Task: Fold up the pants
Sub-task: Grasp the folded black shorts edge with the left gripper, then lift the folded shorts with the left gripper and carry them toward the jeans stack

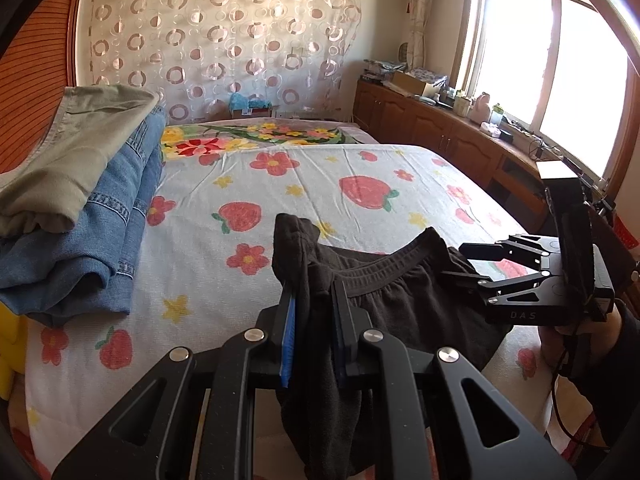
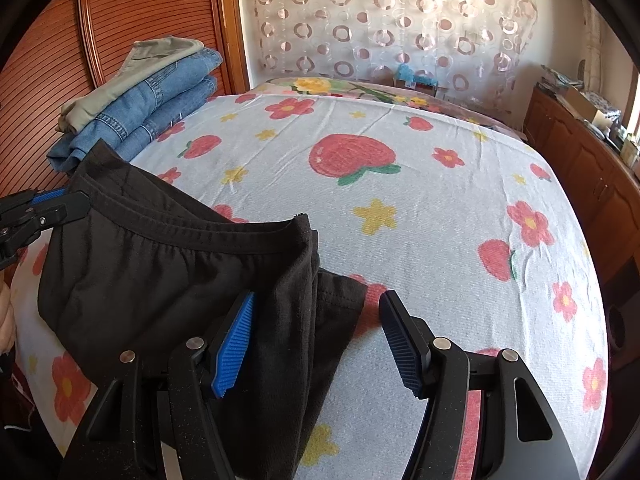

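Black pants (image 1: 404, 300) lie at the near edge of the bed, waistband facing up. My left gripper (image 1: 314, 308) is shut on one corner of the waistband, with cloth bunched between its blue pads. In the right wrist view the pants (image 2: 168, 280) spread to the left, and my right gripper (image 2: 316, 340) is open, its blue pads apart around the other end of the waistband. The right gripper also shows in the left wrist view (image 1: 476, 264), and the left gripper in the right wrist view (image 2: 64, 202).
The bed (image 2: 420, 216) has a white sheet with strawberries and flowers. A stack of folded jeans (image 1: 100, 236) with a khaki garment (image 1: 68, 160) on top sits at the left side. Wooden cabinets (image 1: 440, 128) run under the window on the right.
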The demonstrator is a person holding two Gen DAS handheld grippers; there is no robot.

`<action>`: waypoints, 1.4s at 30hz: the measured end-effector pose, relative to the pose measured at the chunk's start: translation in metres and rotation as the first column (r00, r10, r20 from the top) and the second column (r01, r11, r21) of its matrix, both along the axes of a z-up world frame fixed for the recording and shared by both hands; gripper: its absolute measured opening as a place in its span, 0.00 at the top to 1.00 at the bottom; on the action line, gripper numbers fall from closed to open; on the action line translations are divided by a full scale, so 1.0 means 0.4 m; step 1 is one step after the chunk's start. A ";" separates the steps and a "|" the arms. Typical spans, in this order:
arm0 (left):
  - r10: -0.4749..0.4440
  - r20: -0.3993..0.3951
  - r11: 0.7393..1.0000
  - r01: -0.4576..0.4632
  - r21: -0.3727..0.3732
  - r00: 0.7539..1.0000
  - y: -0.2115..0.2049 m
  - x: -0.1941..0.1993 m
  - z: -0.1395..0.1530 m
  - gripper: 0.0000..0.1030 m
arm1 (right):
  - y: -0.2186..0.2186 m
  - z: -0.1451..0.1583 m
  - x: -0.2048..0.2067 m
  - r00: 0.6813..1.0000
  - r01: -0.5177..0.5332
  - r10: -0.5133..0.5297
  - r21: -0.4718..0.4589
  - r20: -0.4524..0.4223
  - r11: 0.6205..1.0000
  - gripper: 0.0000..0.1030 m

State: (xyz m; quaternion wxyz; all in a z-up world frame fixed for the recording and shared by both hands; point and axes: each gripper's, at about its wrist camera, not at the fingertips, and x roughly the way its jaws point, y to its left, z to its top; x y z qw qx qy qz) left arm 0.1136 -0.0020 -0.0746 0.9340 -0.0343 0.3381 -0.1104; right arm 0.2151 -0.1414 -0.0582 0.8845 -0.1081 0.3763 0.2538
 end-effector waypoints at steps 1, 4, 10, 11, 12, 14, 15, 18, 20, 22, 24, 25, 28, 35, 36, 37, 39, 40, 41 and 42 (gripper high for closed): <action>-0.002 0.004 1.000 0.002 -0.002 1.000 0.001 -0.002 0.004 0.84 | 0.001 0.001 -0.001 1.000 -0.005 0.005 0.003 -0.002 1.000 0.44; -0.004 0.018 1.000 0.005 -0.012 1.000 0.000 -0.015 0.013 0.84 | 0.002 0.005 -0.007 1.000 -0.016 0.016 0.015 -0.012 1.000 0.58; -0.010 0.033 1.000 0.010 -0.015 0.999 -0.009 -0.028 0.024 0.84 | 0.001 0.004 -0.022 0.999 -0.018 0.020 0.054 -0.032 0.998 0.78; -0.010 0.036 1.000 0.011 -0.014 0.999 -0.009 -0.031 0.026 0.84 | -0.001 0.005 -0.022 0.999 -0.015 0.017 0.058 -0.032 0.998 0.82; -0.011 0.039 1.000 0.012 -0.011 0.999 -0.010 -0.033 0.027 0.84 | -0.005 0.007 -0.023 0.999 -0.011 0.013 0.066 -0.034 0.998 0.84; -0.012 0.044 1.000 0.013 -0.007 0.999 -0.013 -0.037 0.033 0.84 | -0.012 0.013 -0.028 0.999 -0.013 0.016 0.084 -0.031 0.996 0.88; -0.013 0.049 1.000 0.013 -0.005 0.999 -0.014 -0.041 0.036 0.84 | -0.016 0.018 -0.035 1.000 -0.014 0.017 0.099 -0.024 0.995 0.88; -0.015 0.068 1.000 0.015 -0.006 0.998 -0.018 -0.055 0.050 0.84 | -0.032 0.033 -0.060 1.000 -0.009 0.009 0.126 0.005 0.992 0.89; -0.016 0.082 1.000 0.017 -0.006 0.997 -0.021 -0.064 0.061 0.84 | -0.043 0.044 -0.077 1.000 -0.008 0.005 0.145 0.024 0.989 0.89; -0.019 0.096 1.000 0.020 -0.007 0.995 -0.023 -0.073 0.075 0.84 | -0.057 0.056 -0.097 0.999 -0.009 0.001 0.167 0.048 0.986 0.89; -0.021 0.113 1.000 0.022 -0.006 0.993 -0.025 -0.081 0.089 0.84 | -0.066 0.069 -0.117 0.997 -0.013 0.000 0.179 0.073 0.984 0.89; -0.021 0.123 1.000 0.022 -0.006 0.992 -0.026 -0.085 0.097 0.84 | -0.070 0.076 -0.126 0.996 -0.015 -0.001 0.181 0.086 0.983 0.89; -0.022 0.151 1.000 0.023 -0.005 0.988 -0.027 -0.093 0.119 0.84 | -0.082 0.095 -0.152 0.993 -0.021 -0.001 0.189 0.120 0.982 0.89; -0.025 0.202 1.000 0.026 0.000 0.979 -0.025 -0.111 0.164 0.84 | -0.098 0.138 -0.198 0.984 -0.039 0.001 0.206 0.180 0.978 0.89; -0.025 0.207 1.000 0.026 0.000 0.978 -0.024 -0.112 0.169 0.84 | -0.100 0.146 -0.207 0.982 -0.043 0.003 0.206 0.190 0.978 0.89; -0.026 0.215 1.000 0.026 0.001 0.976 -0.023 -0.114 0.177 0.84 | -0.103 0.149 -0.215 0.980 -0.046 0.004 0.207 0.198 0.977 0.89; -0.024 0.225 1.000 0.024 0.003 0.974 -0.021 -0.119 0.185 0.84 | -0.102 0.164 -0.228 0.977 -0.053 0.008 0.207 0.215 0.977 0.89; -0.023 0.231 1.000 0.023 0.003 0.973 -0.020 -0.120 0.190 0.84 | -0.103 0.170 -0.231 0.975 -0.057 0.009 0.207 0.222 0.977 0.89; -0.022 0.236 1.000 0.022 0.003 0.971 -0.019 -0.122 0.195 0.84 | -0.106 0.176 -0.235 0.973 -0.061 0.012 0.207 0.230 0.976 0.89; -0.021 0.241 1.000 0.021 0.002 0.970 -0.018 -0.126 0.199 0.84 | -0.108 0.183 -0.244 0.971 -0.065 0.014 0.207 0.238 0.976 0.89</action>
